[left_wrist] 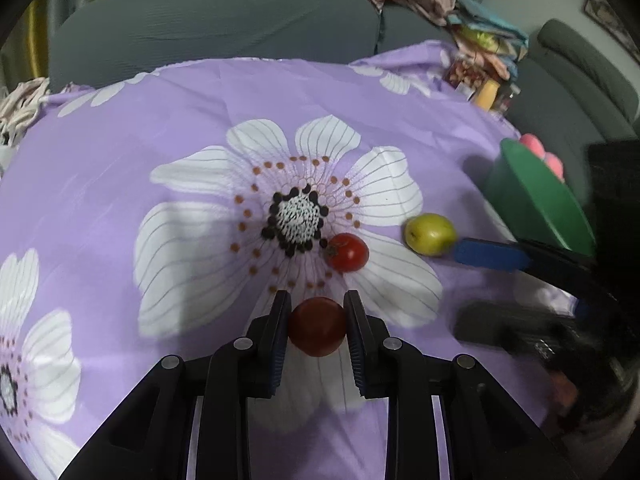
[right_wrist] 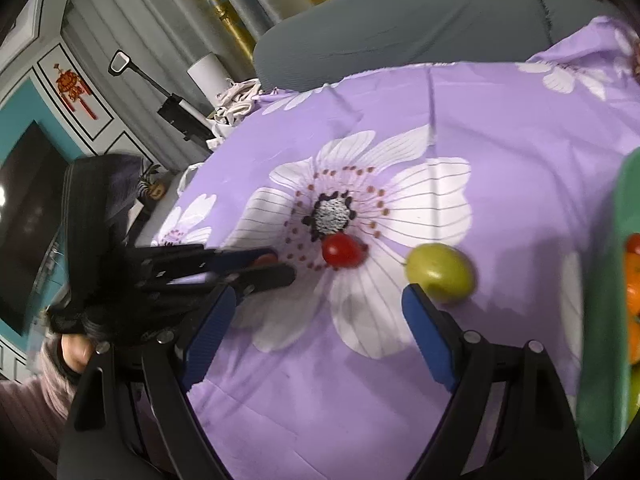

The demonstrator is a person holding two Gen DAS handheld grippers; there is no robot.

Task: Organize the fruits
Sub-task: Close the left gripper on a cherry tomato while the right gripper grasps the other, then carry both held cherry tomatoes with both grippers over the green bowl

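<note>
My left gripper is shut on a dark red tomato just above the purple flowered cloth; it shows from the side in the right wrist view. A second red tomato lies on the white flower ahead. A green fruit lies right of it. My right gripper is open and empty, its right fingertip just short of the green fruit. A green bowl at the right holds pink, orange and red fruit.
A grey sofa runs behind the table. Folded cloths and jars sit at the far right corner. A grey armchair stands to the right. A TV and a vacuum handle stand to the left.
</note>
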